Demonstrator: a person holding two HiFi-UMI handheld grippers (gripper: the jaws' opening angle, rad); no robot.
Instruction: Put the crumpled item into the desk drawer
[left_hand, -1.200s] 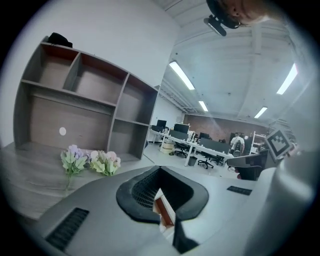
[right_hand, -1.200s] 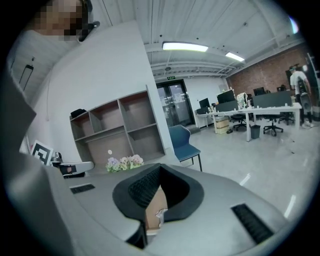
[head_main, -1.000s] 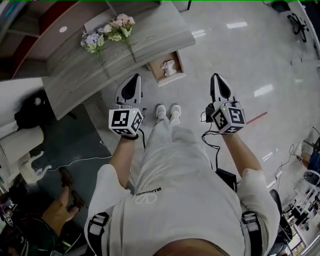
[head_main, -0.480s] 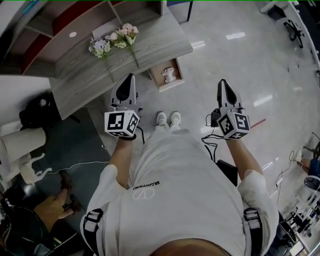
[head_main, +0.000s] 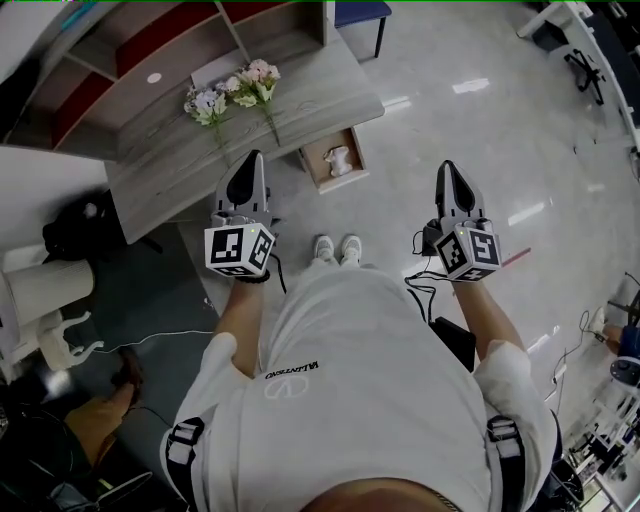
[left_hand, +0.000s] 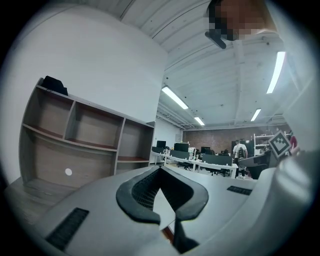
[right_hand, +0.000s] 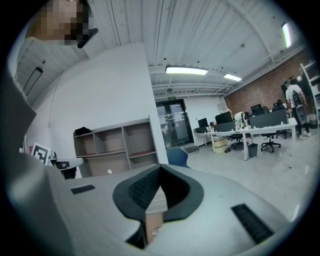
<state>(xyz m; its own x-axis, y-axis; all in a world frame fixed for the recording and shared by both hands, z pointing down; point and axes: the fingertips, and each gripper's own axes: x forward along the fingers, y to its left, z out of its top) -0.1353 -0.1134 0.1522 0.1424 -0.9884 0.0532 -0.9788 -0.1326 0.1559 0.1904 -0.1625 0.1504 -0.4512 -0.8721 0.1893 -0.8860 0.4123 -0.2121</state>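
Both grippers have come up and levelled out since a second ago, and the person now stands a little further back from the desk (head_main: 190, 150), with more of the shelf (head_main: 150, 40) showing beyond it. Left gripper (head_main: 251, 160) and right gripper (head_main: 447, 170) each have their jaws pressed together with nothing between them; their own views show only the room ahead through the slot behind the pads.

From the shoes (head_main: 337, 248), the drawer (head_main: 316, 160) is at 12 o'clock, pulled out from the desk's near edge. It lies at 2 o'clock from the left gripper's tip and at 9 o'clock from the right one's. Inside it the item (head_main: 338, 158) lies pale and crumpled, apart from both grippers, so I judge the placing itself done and the hands to be withdrawing.

If the drawer is to be shut, that is what's left. I'd bring one gripper back down, jaws kept together, and set the tips flat against the middle of the drawer front. Push straight along the slide, toward 11 o'clock, not at a slant, so the drawer doesn't jam. Go slowly and watch that the item stays below the rim. Keep the other gripper clear of the flowers (head_main: 235, 88) on the desk top
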